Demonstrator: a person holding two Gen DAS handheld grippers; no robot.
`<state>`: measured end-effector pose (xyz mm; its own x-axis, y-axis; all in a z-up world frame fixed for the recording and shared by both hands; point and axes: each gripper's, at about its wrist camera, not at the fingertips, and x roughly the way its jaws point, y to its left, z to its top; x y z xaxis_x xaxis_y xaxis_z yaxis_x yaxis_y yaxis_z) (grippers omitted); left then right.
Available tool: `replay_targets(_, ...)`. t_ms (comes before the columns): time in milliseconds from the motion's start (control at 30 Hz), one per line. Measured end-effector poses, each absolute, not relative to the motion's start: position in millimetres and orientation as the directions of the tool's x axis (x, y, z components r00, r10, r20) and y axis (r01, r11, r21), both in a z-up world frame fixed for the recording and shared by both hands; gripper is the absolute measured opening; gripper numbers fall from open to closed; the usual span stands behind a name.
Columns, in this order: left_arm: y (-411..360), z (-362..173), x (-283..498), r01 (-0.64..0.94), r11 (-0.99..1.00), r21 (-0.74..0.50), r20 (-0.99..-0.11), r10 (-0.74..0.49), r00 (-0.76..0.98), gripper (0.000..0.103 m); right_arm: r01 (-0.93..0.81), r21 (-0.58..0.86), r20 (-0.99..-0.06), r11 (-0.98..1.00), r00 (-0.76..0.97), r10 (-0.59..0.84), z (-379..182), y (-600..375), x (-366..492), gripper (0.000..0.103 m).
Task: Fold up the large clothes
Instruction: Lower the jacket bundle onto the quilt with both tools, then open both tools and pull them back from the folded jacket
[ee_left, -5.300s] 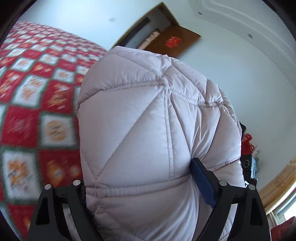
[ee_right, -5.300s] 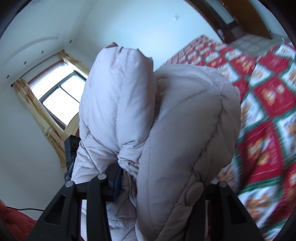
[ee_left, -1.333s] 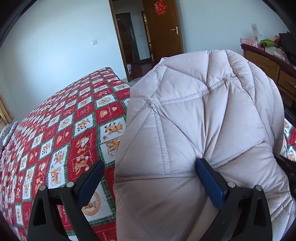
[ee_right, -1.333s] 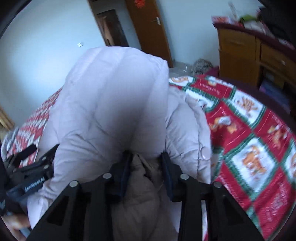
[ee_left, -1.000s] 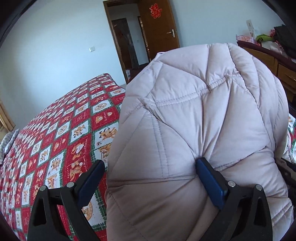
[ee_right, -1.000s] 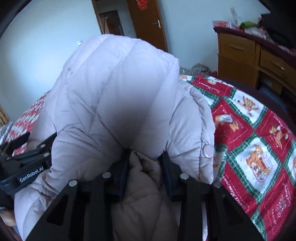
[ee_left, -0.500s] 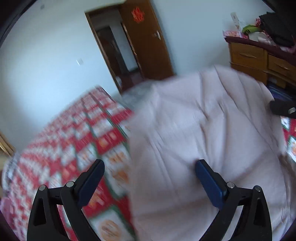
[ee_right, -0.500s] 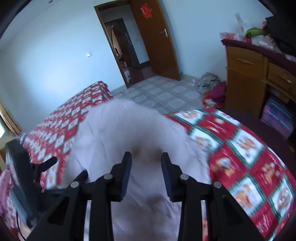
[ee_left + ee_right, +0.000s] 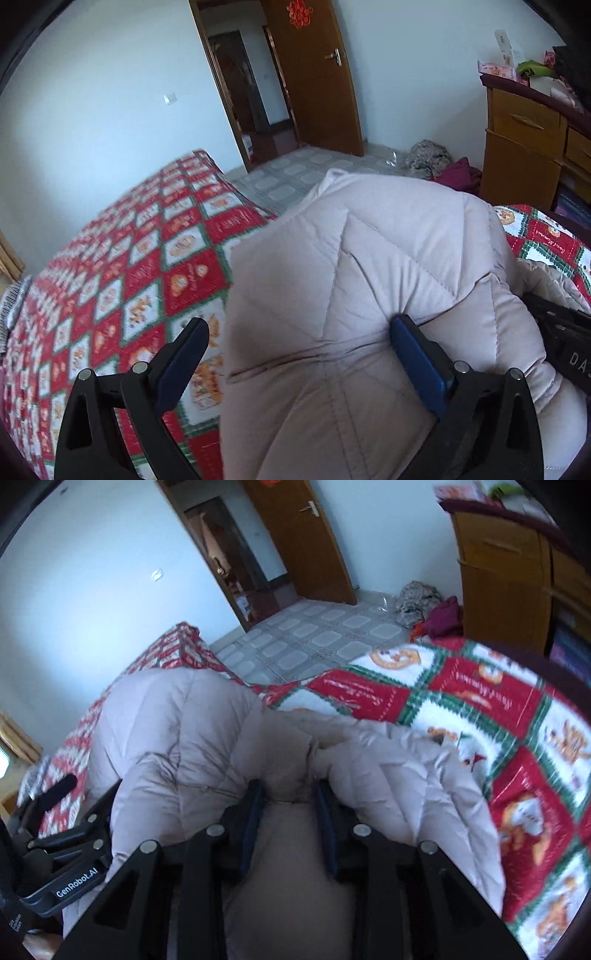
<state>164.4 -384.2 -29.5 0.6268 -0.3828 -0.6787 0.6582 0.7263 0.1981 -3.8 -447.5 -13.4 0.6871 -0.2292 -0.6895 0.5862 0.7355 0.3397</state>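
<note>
Right wrist view showed the jacket (image 9: 184, 738) bunched left of the right tongs (image 9: 288, 812) (clamped on its lining), nearer the gaping left tongs (image 9: 299, 354).

Each camera sits on a gripper and looks forward along its two fingers. The left one is very close to the puffy jacket (image 9: 369, 295) and looks across the bed (image 9: 122, 280) to the open door (image 9: 314, 74). The right one is also close to the jacket (image 9: 177, 738), facing the same door (image 9: 306, 542). Both show the bed, door, tiled floor (image 9: 291, 177) and wooden cabinet (image 9: 524, 147).
</note>
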Motion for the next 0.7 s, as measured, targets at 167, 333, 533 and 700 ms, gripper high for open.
replay_targets(167,-374.0,-21.7,161.1,0.675,0.715,0.183,-0.687,-0.398,0.608,0.1,0.592,0.269,-0.7,0.759,0.662,-0.268,-0.2,-436.1,-2.4,0.033)
replay_targets(333,-331.0,8.6,129.7,0.679,0.721,0.137,-0.667,-0.44,0.602,0.1,0.557,0.341,-0.574,0.757,0.761,-0.301,36.9,-411.4,-63.2,0.066)
replay_targets(533,-276.1,18.4,80.7,0.685,0.717,0.128,-0.648,-0.462,0.605,0.1,0.534,0.374,-0.529,0.758,0.794,-0.299,51.5,-356.1,-145.2,0.088)
replay_targets(700,-227.5,2.9,43.2,0.653,0.752,0.087,-0.661,-0.447,0.603,0.1,0.551,0.333,-0.541,0.765,0.776,-0.324,48.0,-310.9,-193.6,0.088)
